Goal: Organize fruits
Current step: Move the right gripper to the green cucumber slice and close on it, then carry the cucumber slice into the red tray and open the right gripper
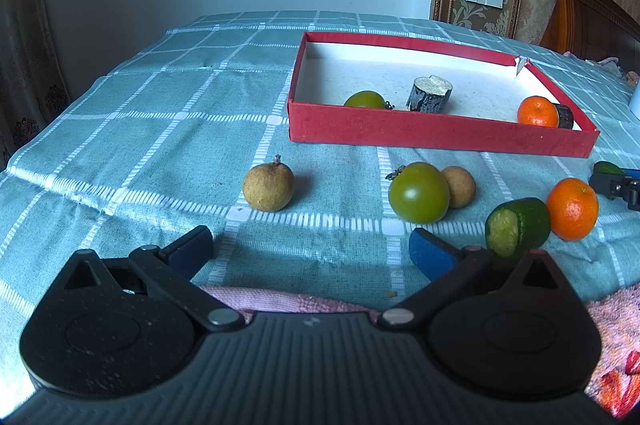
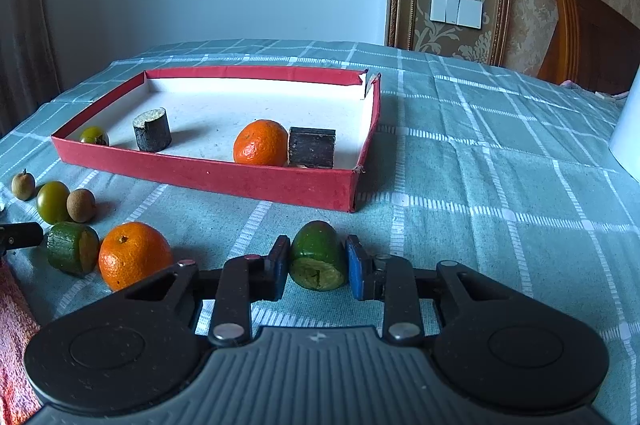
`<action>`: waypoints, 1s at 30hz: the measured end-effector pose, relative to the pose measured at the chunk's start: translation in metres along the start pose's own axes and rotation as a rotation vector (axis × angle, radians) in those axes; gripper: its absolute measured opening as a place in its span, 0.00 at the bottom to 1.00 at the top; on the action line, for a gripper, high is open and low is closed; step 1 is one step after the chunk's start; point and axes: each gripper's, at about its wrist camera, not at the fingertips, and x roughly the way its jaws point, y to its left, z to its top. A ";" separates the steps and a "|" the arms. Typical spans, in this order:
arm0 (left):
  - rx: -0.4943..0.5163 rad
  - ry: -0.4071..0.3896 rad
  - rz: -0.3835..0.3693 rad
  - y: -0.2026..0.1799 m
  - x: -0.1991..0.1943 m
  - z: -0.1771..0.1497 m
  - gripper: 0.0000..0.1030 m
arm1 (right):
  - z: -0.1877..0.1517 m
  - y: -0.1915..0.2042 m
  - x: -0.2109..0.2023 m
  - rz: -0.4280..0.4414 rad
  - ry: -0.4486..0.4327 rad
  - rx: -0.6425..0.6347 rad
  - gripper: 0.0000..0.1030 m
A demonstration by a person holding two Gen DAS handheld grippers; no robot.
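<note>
On checked tablecloth (image 2: 480,185), right gripper (image 2: 318,269) pinches green cucumber piece (image 2: 318,257); left gripper (image 1: 312,251) spread.

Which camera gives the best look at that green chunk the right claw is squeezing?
The right wrist view: the green chunk sits close and centred between the right claw pads. The left wrist view only catches it small at the far right edge, mostly hidden behind the claw.

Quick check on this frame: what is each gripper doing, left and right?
Left gripper: open, holding nothing, above the checked cloth.
Right gripper: fingers either side of a green cut piece; contact cannot be told.
</note>
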 end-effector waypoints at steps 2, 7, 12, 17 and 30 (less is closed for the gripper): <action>0.000 0.000 0.000 0.000 0.000 0.000 1.00 | 0.000 -0.002 -0.003 0.022 -0.005 0.017 0.28; 0.000 0.000 0.000 0.000 0.000 0.000 1.00 | 0.010 0.002 -0.022 0.044 -0.056 0.019 0.28; 0.000 0.000 0.000 0.000 0.000 0.000 1.00 | 0.028 0.007 -0.042 0.063 -0.120 0.006 0.28; 0.000 0.000 0.000 0.000 0.000 0.000 1.00 | 0.049 0.013 -0.042 0.063 -0.155 -0.020 0.28; 0.000 -0.001 0.000 0.000 0.000 0.000 1.00 | 0.075 0.060 0.042 0.111 -0.049 -0.116 0.28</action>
